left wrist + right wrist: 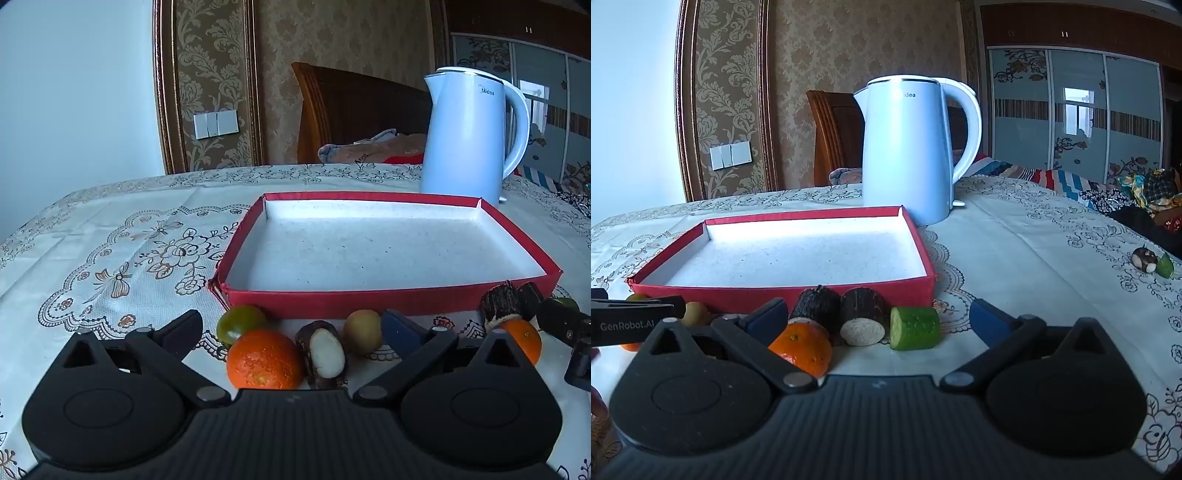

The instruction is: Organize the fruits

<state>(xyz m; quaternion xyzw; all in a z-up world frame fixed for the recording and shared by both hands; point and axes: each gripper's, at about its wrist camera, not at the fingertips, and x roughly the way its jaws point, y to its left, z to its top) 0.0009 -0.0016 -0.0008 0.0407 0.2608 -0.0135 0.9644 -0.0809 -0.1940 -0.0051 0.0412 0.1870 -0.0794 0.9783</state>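
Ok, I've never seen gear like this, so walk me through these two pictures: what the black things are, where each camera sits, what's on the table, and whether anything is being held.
A person holds one tool in each hand; no robot arm is involved. Each picture comes from a camera on a tool, looking forward along its two fingers. The black shape at the bottom of the first is the left hand-held gripper; in the second, the right hand-held gripper. Both are open and hold nothing.

On the tablecloth sits an empty red tray, with a white kettle behind it. In front of the tray lie the fruits: an orange, a green-orange fruit, a small yellowish fruit, dark-skinned pieces with pale flesh and a green chunk.
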